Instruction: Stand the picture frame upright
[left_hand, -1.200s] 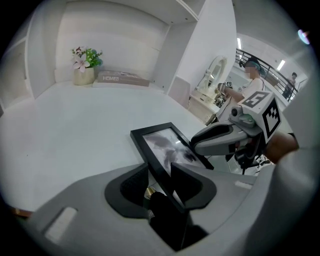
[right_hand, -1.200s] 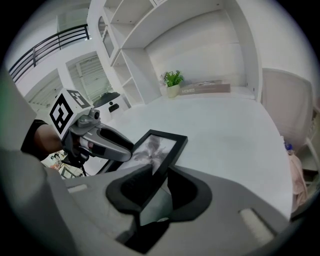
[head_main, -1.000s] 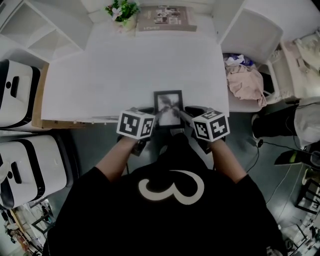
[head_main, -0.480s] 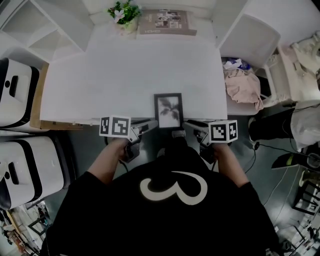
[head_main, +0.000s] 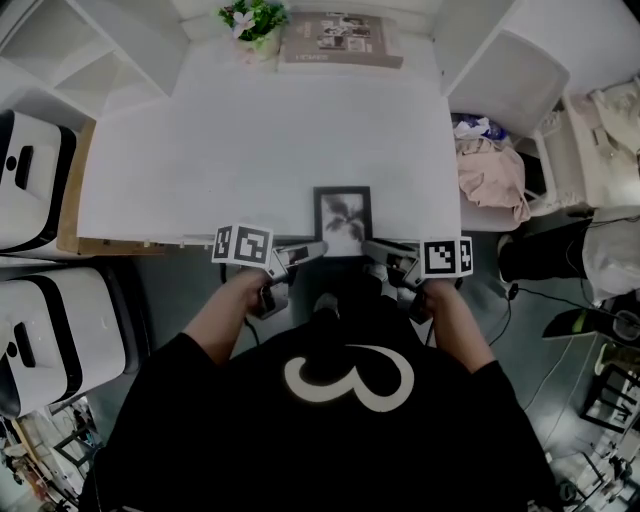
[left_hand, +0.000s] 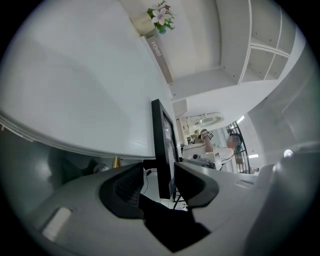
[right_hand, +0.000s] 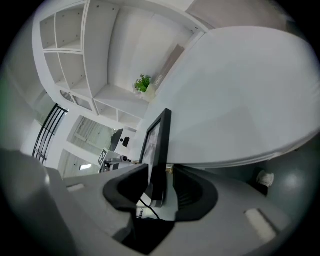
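On the white table (head_main: 250, 150) the picture frame (head_main: 343, 220) stands upright.

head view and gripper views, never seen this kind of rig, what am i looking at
No robot here: a person holds a left gripper and a right gripper, each carrying a marker cube. The head view looks down from the person's head; each gripper view looks along its own jaws. On the white table a black picture frame stands upright at the near edge; a potted plant and a book sit at the far edge. Both grippers' jaws have just been opening, with the frame's edge between them but not gripped.
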